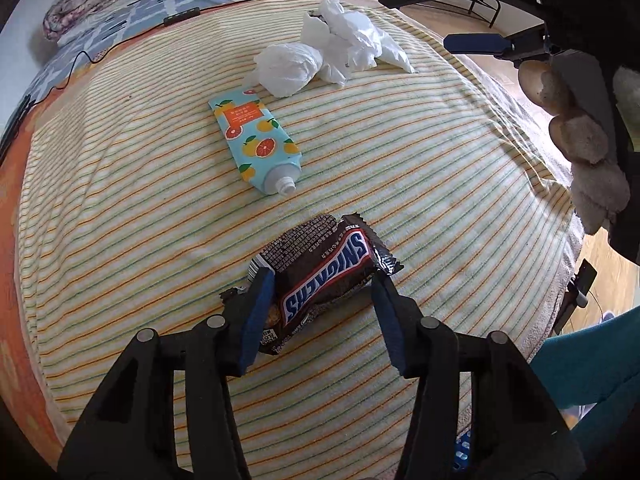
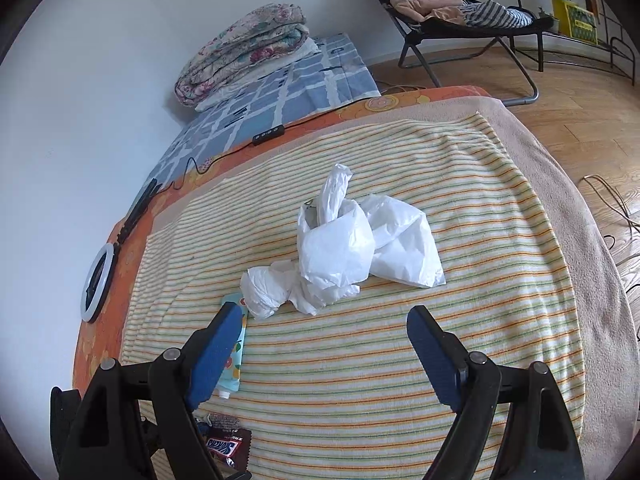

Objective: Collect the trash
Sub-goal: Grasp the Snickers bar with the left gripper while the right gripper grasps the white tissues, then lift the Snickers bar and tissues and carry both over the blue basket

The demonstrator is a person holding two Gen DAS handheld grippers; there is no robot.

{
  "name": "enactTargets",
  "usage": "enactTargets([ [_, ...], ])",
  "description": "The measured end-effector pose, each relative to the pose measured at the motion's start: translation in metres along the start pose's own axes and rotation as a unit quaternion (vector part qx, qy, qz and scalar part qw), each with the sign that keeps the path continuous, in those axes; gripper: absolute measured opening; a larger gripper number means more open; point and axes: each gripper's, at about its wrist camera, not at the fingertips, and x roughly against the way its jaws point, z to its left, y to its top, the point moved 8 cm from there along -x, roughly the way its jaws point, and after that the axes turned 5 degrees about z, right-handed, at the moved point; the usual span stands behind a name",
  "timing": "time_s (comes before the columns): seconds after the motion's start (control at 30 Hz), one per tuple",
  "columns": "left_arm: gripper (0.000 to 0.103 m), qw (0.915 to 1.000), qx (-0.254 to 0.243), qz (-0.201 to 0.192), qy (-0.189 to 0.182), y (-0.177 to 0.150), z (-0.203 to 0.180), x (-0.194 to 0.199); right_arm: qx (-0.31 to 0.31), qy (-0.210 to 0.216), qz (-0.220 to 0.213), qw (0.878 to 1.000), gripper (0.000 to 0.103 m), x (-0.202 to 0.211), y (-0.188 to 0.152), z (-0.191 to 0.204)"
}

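A brown Snickers wrapper lies on the striped blanket, between the open jaws of my left gripper, whose pads flank its ends without closing on it. Further off lie a blue citrus-print tube and crumpled white plastic bags. In the right wrist view my right gripper is open and empty, just short of the white bags. The tube is partly hidden behind its left finger. The wrapper shows at the bottom left.
A folded quilt and checked sheet lie at the bed's far end. A black cable with a controller and a ring light lie along the left side. A folding chair stands on the wooden floor beyond the bed's right edge.
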Motion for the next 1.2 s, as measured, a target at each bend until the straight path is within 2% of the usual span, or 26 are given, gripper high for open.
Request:
enactTargets([
  [0.13,0.024,0.9997,0.018,-0.005,-0.012,0.005,0.013,0.002,-0.014,-0.007,-0.010,1.000,0.086,-0.007,0.018,-0.008],
  [0.23,0.016,0.9993,0.030,-0.007,-0.021,0.007,0.018,0.002,-0.015,-0.008,-0.014,1.000,0.086,-0.013,0.029,-0.006],
  [0.37,0.015,0.9989,0.038,-0.008,-0.028,0.009,0.020,-0.001,-0.012,-0.005,-0.014,1.000,0.086,-0.026,0.039,-0.001],
  [0.5,0.015,0.9988,0.038,-0.009,-0.028,0.009,0.020,-0.001,-0.007,-0.020,-0.005,1.000,0.086,-0.045,0.041,-0.001],
  [0.7,0.015,0.9987,0.039,-0.011,-0.031,0.008,0.020,-0.002,-0.024,-0.035,0.015,0.999,0.085,-0.072,0.040,-0.017],
  [0.8,0.015,0.9987,0.039,-0.012,-0.031,0.008,0.020,-0.002,-0.033,-0.022,0.011,0.999,0.079,-0.074,0.043,-0.024],
  [0.9,0.014,0.9988,0.038,-0.013,-0.029,0.008,0.019,-0.002,-0.030,-0.010,0.010,0.999,0.064,-0.071,0.043,-0.024],
  [0.97,0.013,0.9987,0.039,-0.014,-0.029,0.008,0.019,-0.002,-0.023,-0.004,0.010,1.000,0.049,-0.068,0.041,-0.021],
  [1.0,0.013,0.9987,0.040,-0.015,-0.029,0.008,0.019,-0.001,-0.020,-0.004,0.010,1.000,0.045,-0.066,0.040,-0.020],
  [1.2,0.012,0.9986,0.040,-0.023,-0.026,0.007,0.017,0.008,0.008,-0.013,-0.017,1.000,0.042,-0.042,0.040,-0.013],
])
